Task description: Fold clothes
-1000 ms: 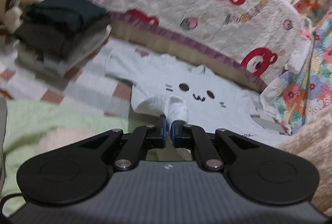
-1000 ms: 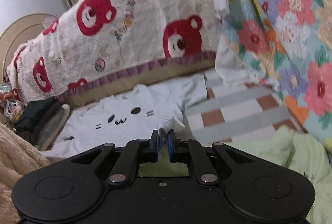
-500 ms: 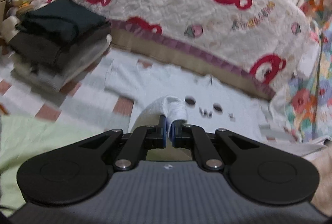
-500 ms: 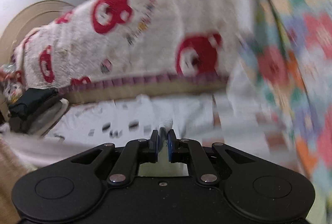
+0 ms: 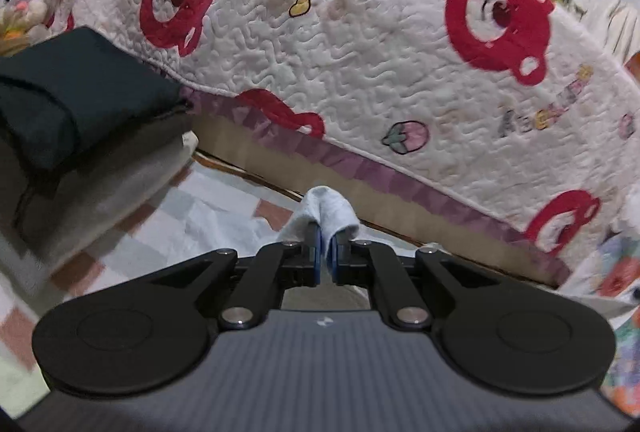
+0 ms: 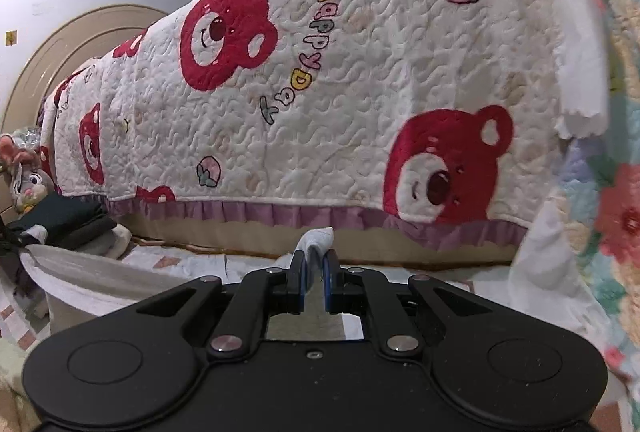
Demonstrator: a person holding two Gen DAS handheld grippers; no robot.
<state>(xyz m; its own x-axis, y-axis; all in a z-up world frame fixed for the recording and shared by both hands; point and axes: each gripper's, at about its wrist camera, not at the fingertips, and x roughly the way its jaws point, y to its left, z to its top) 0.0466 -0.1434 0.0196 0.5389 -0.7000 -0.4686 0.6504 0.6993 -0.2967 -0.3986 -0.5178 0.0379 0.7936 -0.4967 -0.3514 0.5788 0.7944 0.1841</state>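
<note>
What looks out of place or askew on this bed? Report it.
Nothing stands out as damaged or spilled. The left gripper and right gripper each pinch a bunch of the white shirt in shut jaws. The folded pile sits neat beside the bear quilt, though its layers are slightly staggered.

quilt (image 5: 360,44): cream, red bears, purple frill | shirt (image 5: 328,210): white | stack (image 5: 76,104): black, grey
</note>
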